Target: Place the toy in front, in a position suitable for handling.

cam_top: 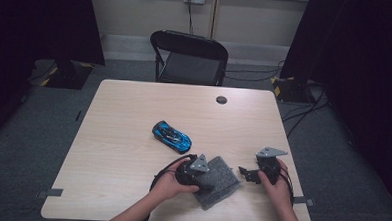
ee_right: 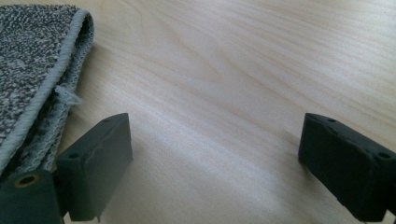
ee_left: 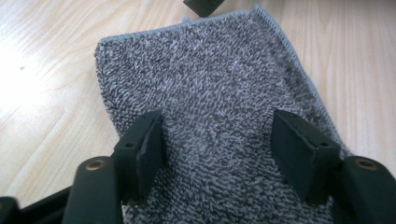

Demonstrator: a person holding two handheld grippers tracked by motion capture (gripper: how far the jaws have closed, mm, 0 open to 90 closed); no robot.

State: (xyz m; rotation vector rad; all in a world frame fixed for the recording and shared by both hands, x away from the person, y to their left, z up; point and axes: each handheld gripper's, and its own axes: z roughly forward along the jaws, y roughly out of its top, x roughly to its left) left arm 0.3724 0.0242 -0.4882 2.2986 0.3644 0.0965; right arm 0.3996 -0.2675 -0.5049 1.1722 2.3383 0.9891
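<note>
Cloth: a grey terry cloth [cam_top: 216,180] lies flat near the table's near edge, right of centre; in the right gripper view its hemmed edge [ee_right: 44,88] shows doubled layers, so it looks folded at least once.
Left gripper: the left gripper [cam_top: 194,171] hangs over the cloth's left part; in the left gripper view its jaws are spread wide above the pile [ee_left: 210,93], clamping nothing.
Right gripper: the right gripper [cam_top: 249,174] sits just right of the cloth, over bare wood; its jaws are parted and empty, the cloth's edge just beside one of them.
Progress: judged from the doubled hem and both grippers empty, the cloth seems set down folded; whether another fold is left cannot be told.
Toy car: a blue toy car [cam_top: 171,136] rests well apart, farther back and to the left, untouched.
Table: a light wood table [cam_top: 134,103], with a dark round cap [cam_top: 221,99] near its far edge.
Chair: a black folding chair [cam_top: 189,57] stands beyond the table.
Writing: no brand, label or lettering is readable on anything.
</note>
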